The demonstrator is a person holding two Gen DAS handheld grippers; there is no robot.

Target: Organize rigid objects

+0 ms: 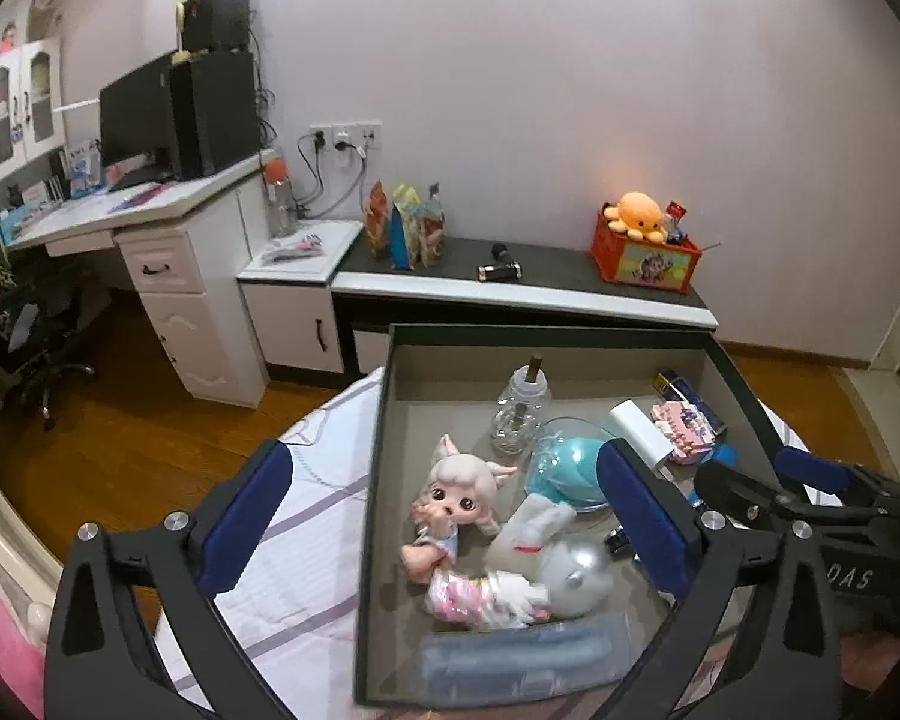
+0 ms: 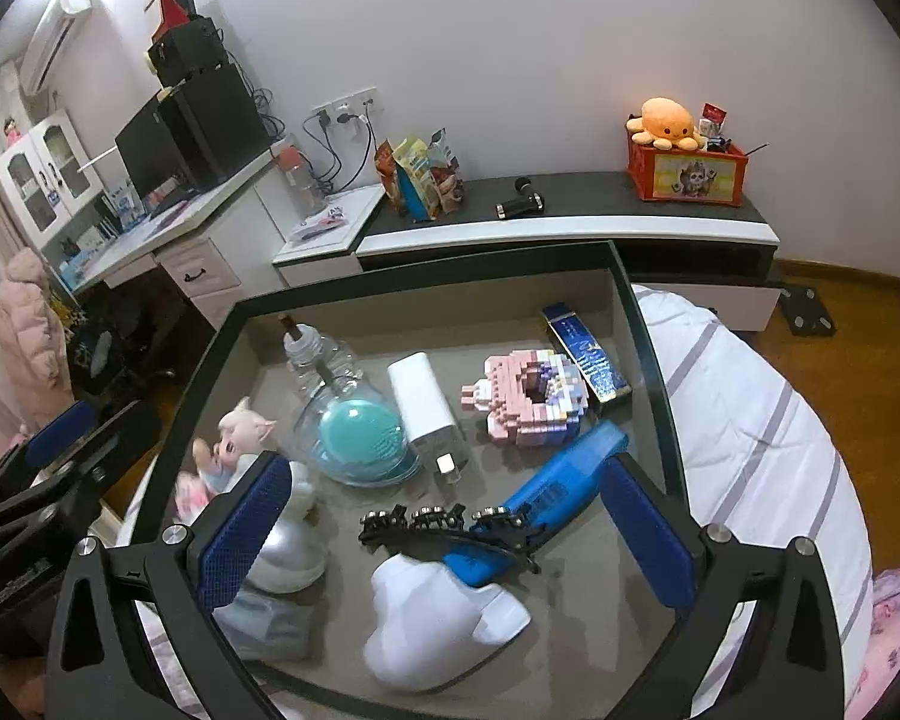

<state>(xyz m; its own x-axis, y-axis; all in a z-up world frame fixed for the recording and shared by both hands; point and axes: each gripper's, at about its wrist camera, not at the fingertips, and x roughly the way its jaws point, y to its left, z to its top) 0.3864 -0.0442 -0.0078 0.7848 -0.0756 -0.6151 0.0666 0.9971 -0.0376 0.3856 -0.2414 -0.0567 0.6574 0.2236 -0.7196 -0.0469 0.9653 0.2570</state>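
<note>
A dark-rimmed grey box (image 1: 373, 480) sits on the bed and holds several objects. My left gripper (image 1: 447, 519) hangs open over its left half, above a white-haired doll (image 1: 459, 498); its pads touch nothing. A silver-white figure (image 1: 570, 570) and a wrapped pink doll (image 1: 486, 597) lie nearer. In the right wrist view my right gripper (image 2: 444, 534) stands open over a black hair clip (image 2: 426, 525), a blue case (image 2: 564, 480) and a white cloud-shaped piece (image 2: 438, 624). Further back are a glass bottle (image 2: 324, 366), a teal dome (image 2: 360, 438), a white power bank (image 2: 423, 408) and a pink brick model (image 2: 528, 396).
The box (image 2: 651, 360) rests on a striped white bedsheet (image 2: 750, 420). Behind it runs a low dark-topped cabinet (image 2: 570, 198) with an orange crate (image 2: 684, 171), snack bags (image 2: 420, 177) and a small black tool (image 2: 519, 204). A white desk (image 1: 168, 222) with a monitor stands left, over wooden floor.
</note>
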